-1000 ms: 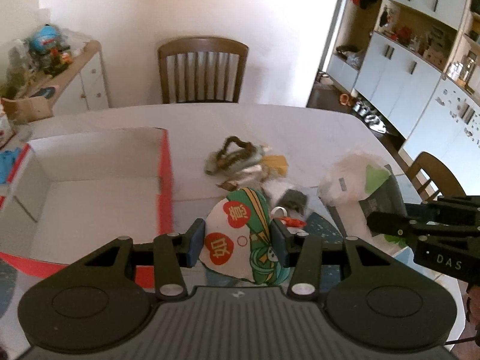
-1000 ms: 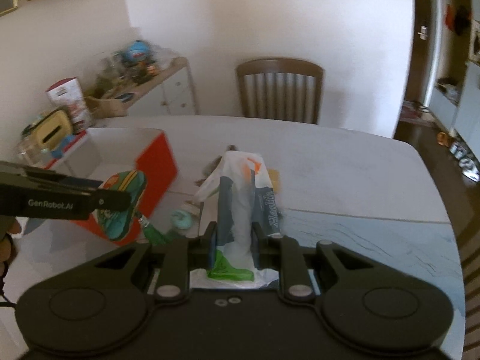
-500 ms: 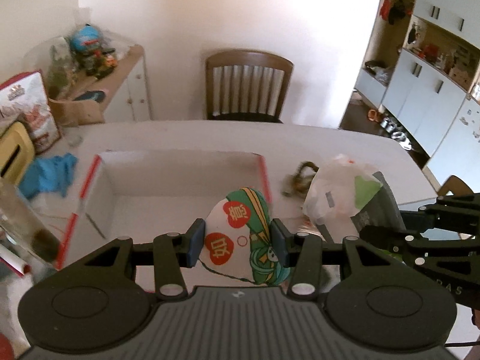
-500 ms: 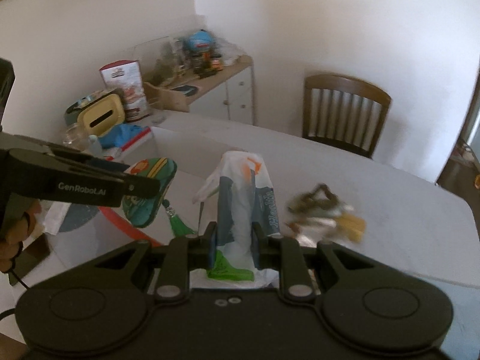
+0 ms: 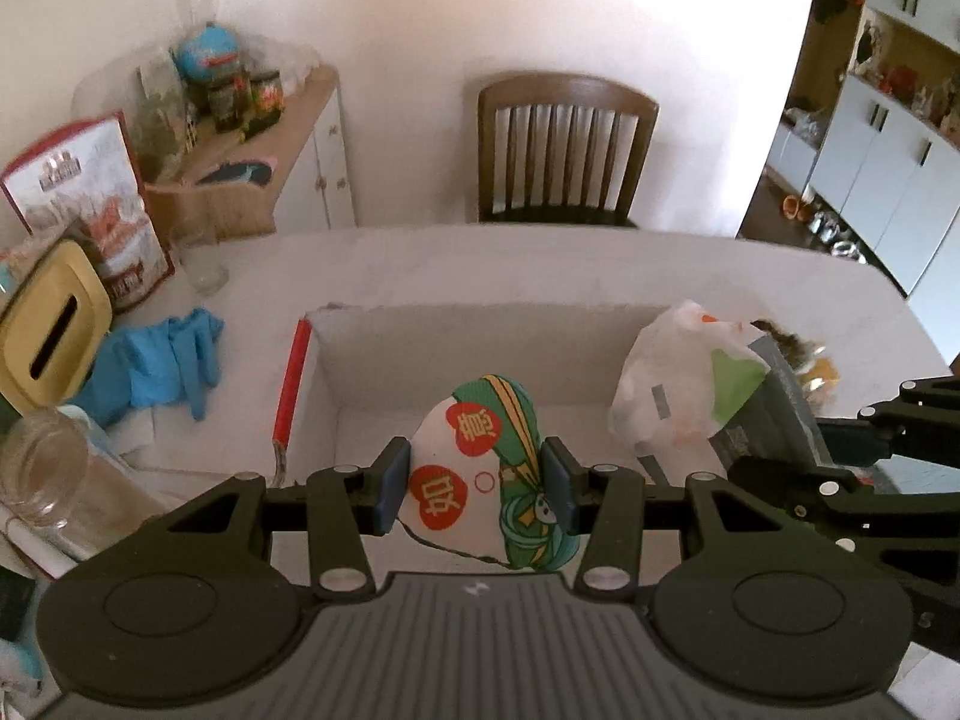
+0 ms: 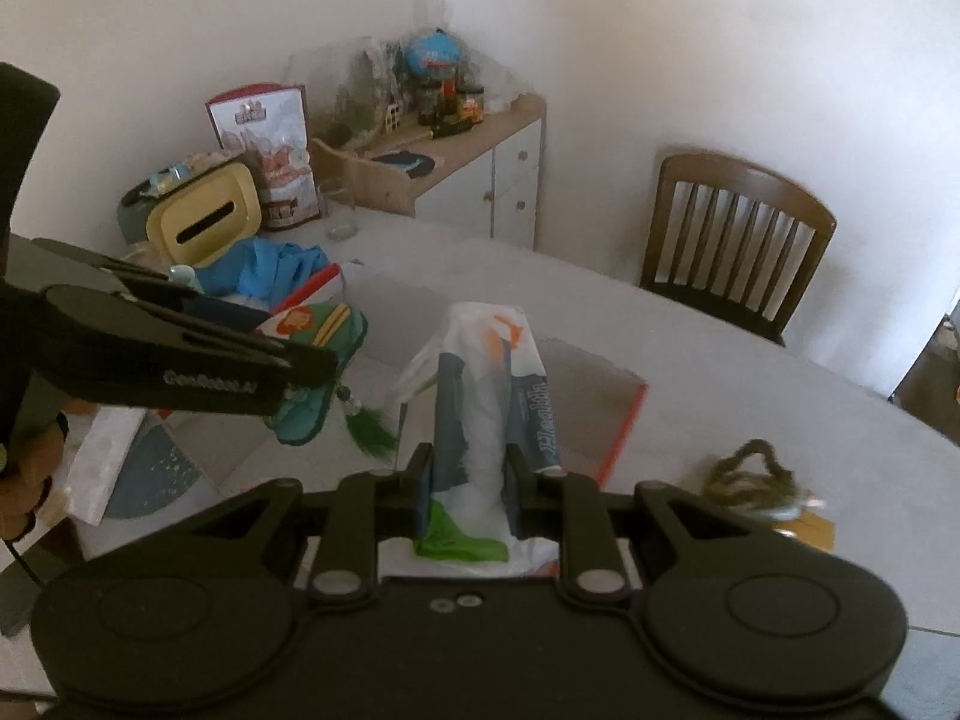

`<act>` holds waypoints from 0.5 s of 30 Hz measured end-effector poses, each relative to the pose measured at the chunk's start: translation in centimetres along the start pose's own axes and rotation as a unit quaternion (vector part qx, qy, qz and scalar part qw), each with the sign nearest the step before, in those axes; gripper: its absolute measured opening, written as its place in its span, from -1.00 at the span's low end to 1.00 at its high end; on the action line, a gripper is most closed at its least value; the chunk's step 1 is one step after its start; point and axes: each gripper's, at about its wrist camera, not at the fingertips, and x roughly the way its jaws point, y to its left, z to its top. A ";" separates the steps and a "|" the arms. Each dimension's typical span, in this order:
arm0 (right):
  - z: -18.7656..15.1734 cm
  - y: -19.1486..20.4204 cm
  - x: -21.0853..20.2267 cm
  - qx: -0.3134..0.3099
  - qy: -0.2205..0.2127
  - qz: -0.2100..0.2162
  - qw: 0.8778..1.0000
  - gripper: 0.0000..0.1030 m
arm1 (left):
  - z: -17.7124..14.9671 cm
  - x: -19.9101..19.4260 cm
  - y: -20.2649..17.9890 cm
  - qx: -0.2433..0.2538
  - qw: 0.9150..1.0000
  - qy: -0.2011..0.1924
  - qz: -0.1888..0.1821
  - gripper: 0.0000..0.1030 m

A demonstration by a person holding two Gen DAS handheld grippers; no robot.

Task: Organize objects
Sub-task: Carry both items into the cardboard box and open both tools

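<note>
My left gripper [image 5: 477,489] is shut on a flat green and white fan with red hearts [image 5: 480,468], held over the open red-edged box [image 5: 480,330]. In the right wrist view the fan [image 6: 318,330] shows at left with a green tassel [image 6: 372,432] hanging. My right gripper [image 6: 468,480] is shut on a white plastic bag [image 6: 489,396] with blue, green and orange print, held above the box's right side [image 6: 624,426]. The bag also shows in the left wrist view [image 5: 684,384], right of the fan.
A pile of small objects with a brown cord [image 6: 750,474] lies on the white table right of the box. Blue gloves [image 5: 162,360], a yellow tissue holder [image 5: 48,324], a glass jar [image 5: 36,468] and a printed carton [image 5: 90,204] stand left. A wooden chair [image 5: 564,144] stands behind the table.
Both grippers have swung left with their loads, from over the pile of objects to over the open box. Both stay shut.
</note>
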 end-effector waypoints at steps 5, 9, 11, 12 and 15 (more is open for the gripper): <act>-0.1 0.7 3.6 0.002 0.025 -0.015 1.000 -0.59 | -0.4 3.5 1.5 0.001 1.000 0.027 0.000 -0.09; -0.8 1.0 6.3 -0.004 0.048 -0.031 0.998 -0.59 | -1.1 5.5 1.1 0.028 0.999 0.044 0.003 -0.09; -1.1 1.2 7.4 -0.007 0.060 -0.036 0.998 -0.59 | -1.4 6.3 0.9 0.037 0.998 0.051 0.004 -0.09; -1.3 1.2 8.0 -0.008 0.067 -0.036 0.997 -0.59 | -1.4 6.7 0.9 0.041 0.998 0.056 0.004 -0.09; -1.7 1.3 8.9 -0.011 0.080 -0.031 0.996 -0.58 | -1.7 7.9 0.7 0.050 0.996 0.071 0.000 -0.09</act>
